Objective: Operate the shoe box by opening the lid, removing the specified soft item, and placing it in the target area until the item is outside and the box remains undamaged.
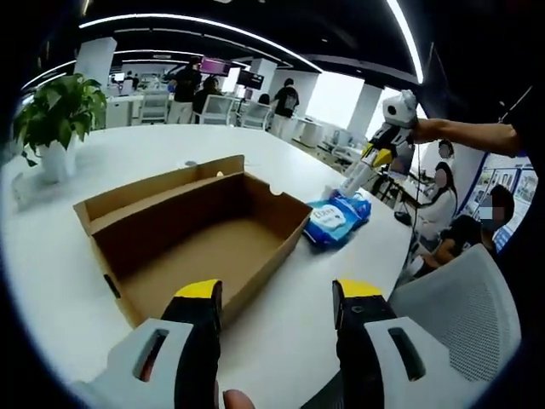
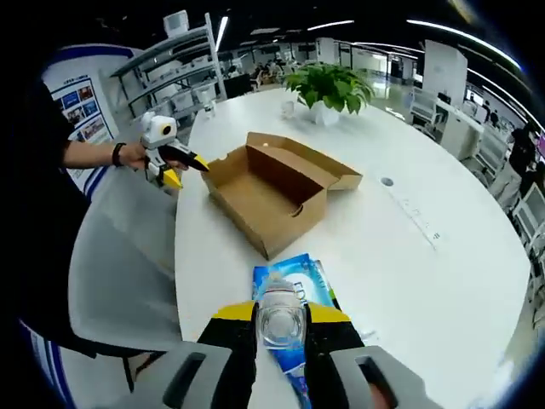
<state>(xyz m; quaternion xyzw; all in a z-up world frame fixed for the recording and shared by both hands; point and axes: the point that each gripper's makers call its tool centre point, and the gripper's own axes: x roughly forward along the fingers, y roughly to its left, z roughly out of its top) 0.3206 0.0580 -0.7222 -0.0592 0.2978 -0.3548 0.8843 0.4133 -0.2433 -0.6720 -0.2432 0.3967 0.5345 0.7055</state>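
A: Left gripper view first. What is at the edges?

B: The left tool [image 1: 276,300] hangs with its jaws spread apart and nothing between them, just past the near corner of the shoe box [image 1: 194,232]. The box sits on the white bench [image 1: 145,149], lid folded back flat behind it. Its brown inside is bare. Bare benchtop lies all round it, with wide room to the far side and left. A potted plant [image 1: 58,115] stands near the bench's left edge, well apart from the box.

A: And the soft item?

B: A blue wipes pack [image 1: 337,219] lies on the bench just beside the box's right end, outside it. The right tool [image 1: 349,185] comes in from the right with its tip at the pack. A grey chair back [image 1: 464,307] is close to the bench edge at lower right.

A: Right gripper view?

B: The right tool [image 2: 281,317] has its jaws closed on the pack [image 2: 294,281], which rests on the bench [image 2: 443,281] near its near edge. The box [image 2: 277,187] is farther on, apart from the pack, open and bare inside. The left tool [image 2: 183,166] hovers at the box's left corner, held by a hand [image 2: 136,155]. Open benchtop spreads right. The plant [image 2: 330,87] stands beyond the box.
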